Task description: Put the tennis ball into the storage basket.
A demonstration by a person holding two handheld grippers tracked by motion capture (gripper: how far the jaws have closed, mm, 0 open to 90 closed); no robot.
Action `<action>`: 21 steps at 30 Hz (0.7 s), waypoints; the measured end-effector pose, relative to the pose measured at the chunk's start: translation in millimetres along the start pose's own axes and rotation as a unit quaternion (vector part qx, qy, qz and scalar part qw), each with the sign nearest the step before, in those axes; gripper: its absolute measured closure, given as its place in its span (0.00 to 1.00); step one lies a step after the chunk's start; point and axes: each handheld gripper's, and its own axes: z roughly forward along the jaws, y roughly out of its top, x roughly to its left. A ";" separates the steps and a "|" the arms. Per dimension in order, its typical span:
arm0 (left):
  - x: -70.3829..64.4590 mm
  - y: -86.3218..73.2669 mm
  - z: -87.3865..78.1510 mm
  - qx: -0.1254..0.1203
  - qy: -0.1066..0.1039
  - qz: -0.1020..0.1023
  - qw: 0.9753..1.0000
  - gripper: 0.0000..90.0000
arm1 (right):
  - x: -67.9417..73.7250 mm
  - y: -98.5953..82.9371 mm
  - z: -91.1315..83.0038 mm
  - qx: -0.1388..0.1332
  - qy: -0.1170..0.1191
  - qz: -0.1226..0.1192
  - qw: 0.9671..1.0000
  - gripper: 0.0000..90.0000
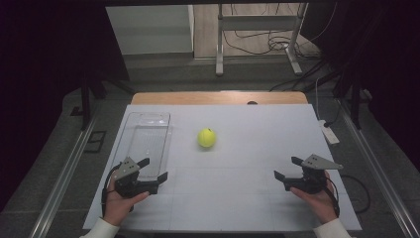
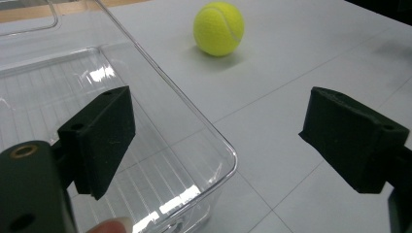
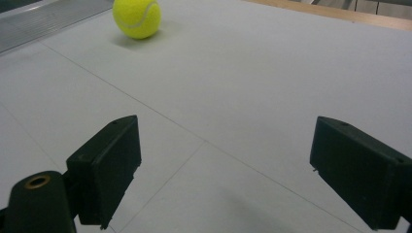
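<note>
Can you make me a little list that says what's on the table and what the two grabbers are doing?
ball: yellow tennis ball, alone in the middle of the table
box: clear plastic box, empty, left of the ball
left gripper: open, at the box's near end, one jaw over the box
right gripper: open, over bare table, holding nothing
touching the ball: nothing

No readable text, label, brand, number or sign appeared anywhere; the tennis ball [image 2: 218,28] showed a pale seam but no legible print
</note>
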 end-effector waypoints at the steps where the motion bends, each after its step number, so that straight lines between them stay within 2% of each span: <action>1: -0.2 -0.2 0.2 0.001 0.000 0.001 1.000 0.14 | 0.0 0.1 -0.3 -0.001 0.000 -0.001 1.000 0.13; 10: -1.6 -1.1 -0.8 0.000 0.003 0.001 1.000 0.14 | 1.1 -0.2 1.9 0.007 -0.001 -0.009 1.000 0.14; 21: -2.7 -1.1 -3.4 -0.005 -0.001 0.000 1.000 0.14 | 3.3 -0.3 0.5 0.005 0.000 -0.005 1.000 0.14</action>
